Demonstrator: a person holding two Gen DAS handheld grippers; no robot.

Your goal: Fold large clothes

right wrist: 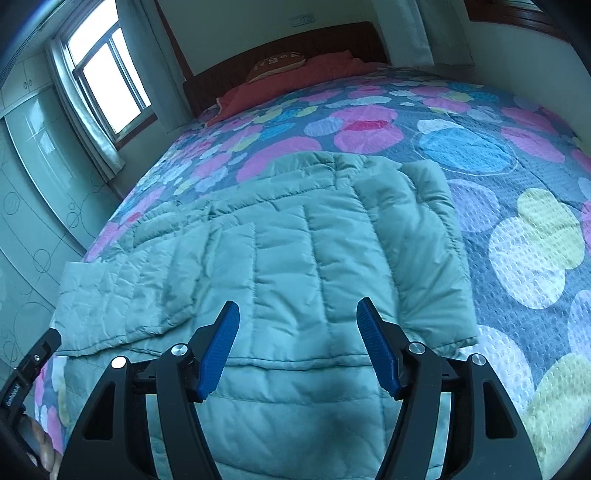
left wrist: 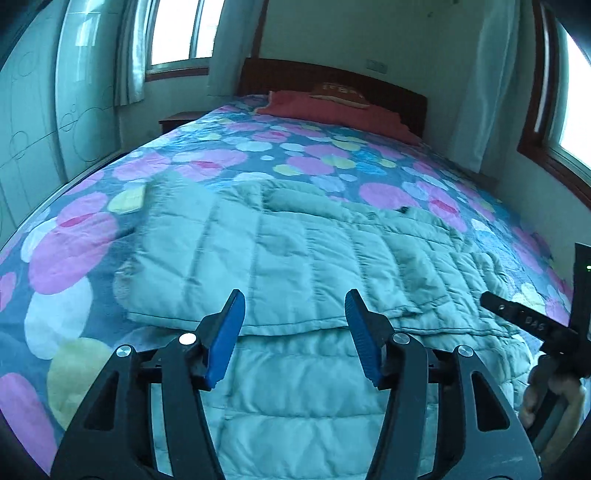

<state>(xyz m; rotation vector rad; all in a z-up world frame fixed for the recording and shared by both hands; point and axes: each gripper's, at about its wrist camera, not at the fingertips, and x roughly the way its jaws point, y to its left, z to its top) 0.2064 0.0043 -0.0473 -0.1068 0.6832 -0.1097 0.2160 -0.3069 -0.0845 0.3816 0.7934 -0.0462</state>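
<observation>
1. On the bed (left wrist: pixel 92 236), over a bedspread printed with pink, blue, yellow and white circles, lies a pale green quilted jacket (left wrist: pixel 295 251), spread across the near half of the mattress.
2. A sleeve (right wrist: pixel 424 240) is folded in over the jacket's body on the right side in the right wrist view; another folded part lies across the left side, its edge forming a seam line over the lower panel.
3. The left tongs (left wrist: pixel 295 332) hang above the jacket's near part with jaws apart and nothing between the blue pads (left wrist: pixel 225 339); the fabric is seen beneath them, untouched.
4. The right tongs (right wrist: pixel 297 347) are likewise spread, empty, poised over the jacket's middle.
5. At the head of the bed sit a red pillow (left wrist: pixel 332 110) and a dark wooden headboard (left wrist: pixel 295 77).
6. Curtained windows (left wrist: pixel 181 33) are behind the bed, and a pale wardrobe (left wrist: pixel 44 110) with circle outlines stands at the left.
7. A hand (left wrist: pixel 554 402) grips the other tool's handle at the left wrist view's right edge.
</observation>
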